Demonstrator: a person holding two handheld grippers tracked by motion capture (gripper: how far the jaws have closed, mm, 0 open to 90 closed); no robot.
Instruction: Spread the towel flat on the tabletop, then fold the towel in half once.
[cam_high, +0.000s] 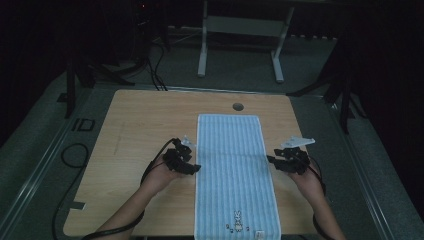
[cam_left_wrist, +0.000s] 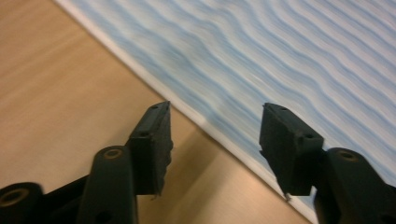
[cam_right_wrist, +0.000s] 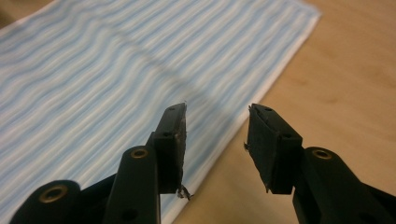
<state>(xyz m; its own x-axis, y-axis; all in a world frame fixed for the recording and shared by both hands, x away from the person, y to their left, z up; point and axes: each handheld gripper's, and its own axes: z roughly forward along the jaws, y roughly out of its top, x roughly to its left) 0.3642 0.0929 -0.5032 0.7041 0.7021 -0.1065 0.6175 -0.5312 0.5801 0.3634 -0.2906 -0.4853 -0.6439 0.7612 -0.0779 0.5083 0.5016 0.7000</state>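
Observation:
A blue-and-white striped towel (cam_high: 234, 172) lies flat lengthwise down the middle of the wooden table (cam_high: 135, 125), with a small rabbit print near its front end. My left gripper (cam_high: 192, 167) hovers at the towel's left edge, open, its jaws straddling the white hem (cam_left_wrist: 219, 130). At the towel's right edge my right gripper (cam_high: 271, 160) is open too, and the striped towel (cam_right_wrist: 93, 79) with its hem runs between the jaws. Neither holds anything.
A round cable hole (cam_high: 238, 106) sits in the table near the far edge. Behind the table stands a white frame (cam_high: 240, 40) on the floor, with dark stands (cam_high: 345, 85) and cables (cam_high: 75, 155) at both sides.

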